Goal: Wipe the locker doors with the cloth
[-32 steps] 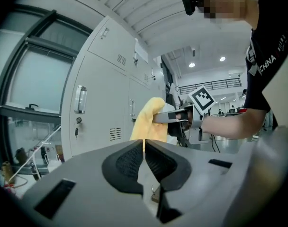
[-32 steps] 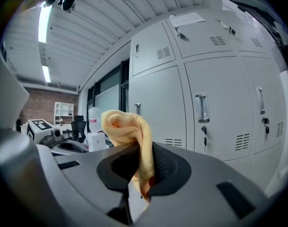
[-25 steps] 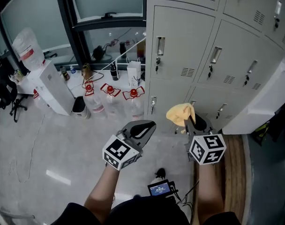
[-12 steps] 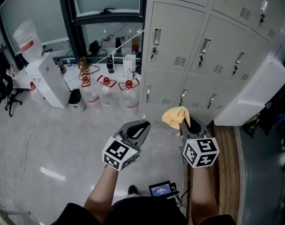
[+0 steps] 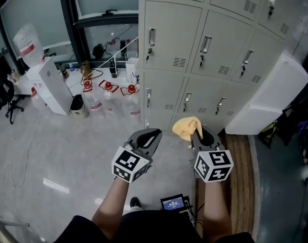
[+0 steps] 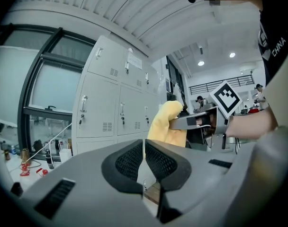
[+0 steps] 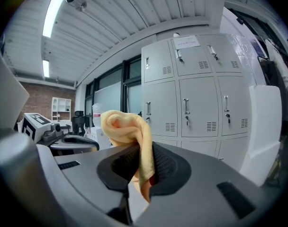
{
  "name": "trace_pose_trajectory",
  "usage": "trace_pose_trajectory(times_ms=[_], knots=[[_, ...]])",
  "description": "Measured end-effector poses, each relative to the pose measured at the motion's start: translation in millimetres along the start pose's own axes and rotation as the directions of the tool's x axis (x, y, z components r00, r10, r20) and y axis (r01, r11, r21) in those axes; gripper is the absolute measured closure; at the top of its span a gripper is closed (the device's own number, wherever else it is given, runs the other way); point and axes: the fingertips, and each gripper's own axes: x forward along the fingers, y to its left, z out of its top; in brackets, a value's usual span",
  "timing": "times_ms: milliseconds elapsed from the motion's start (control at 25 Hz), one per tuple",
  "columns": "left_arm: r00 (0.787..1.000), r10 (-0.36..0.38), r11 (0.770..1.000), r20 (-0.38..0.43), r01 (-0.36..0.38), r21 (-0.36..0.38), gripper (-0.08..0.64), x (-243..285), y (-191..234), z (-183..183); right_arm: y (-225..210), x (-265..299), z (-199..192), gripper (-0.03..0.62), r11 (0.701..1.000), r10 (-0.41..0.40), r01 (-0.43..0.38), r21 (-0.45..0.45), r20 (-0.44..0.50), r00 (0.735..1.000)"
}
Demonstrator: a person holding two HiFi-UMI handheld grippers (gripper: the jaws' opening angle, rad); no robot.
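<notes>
Cloth [image 7: 126, 131] in raised right gripper [image 7: 143, 162]

Left tool [image 5: 153, 133] held forward, jaws together; right tool [image 5: 200, 131] beside it clamps cloth [image 5: 186, 126].

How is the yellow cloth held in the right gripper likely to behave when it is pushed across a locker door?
The cloth is probably soft and floppy: it bunches and droops over the right gripper, whose jaws pinch one fold. It looks light, so it should flatten against a locker door rather than resist. Held by little, it might slip out.
</notes>
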Motion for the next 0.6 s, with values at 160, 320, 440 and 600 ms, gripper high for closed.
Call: trace_pose_trajectory(times_ms=[160,320,440,600], knots=[[1.0,0.012,1.0,0.0,-0.012,0.018,0.529,12,-14,5,-15,-8,1,0.52,1.0,-0.001,0.0,0.017,0.019,1.0],[1.0,0.023,0.999,-0.009,-0.023,0.03,0.529,17,-17,9,-20,-9,2,0.52,1.0,0.0,-0.001,0.03,0.03,1.0],[1.0,0.025,0.999,-0.013,-0.025,0.032,0.529,18,-18,10,-21,-9,3,0.52,1.0,-0.002,0.001,0.032,0.034,0.999],[1.0,0.024,0.999,0.006,-0.024,0.027,0.528,18,-19,14,-17,-10,5,0.52,1.0,0.006,-0.007,0.025,0.04,0.999]])
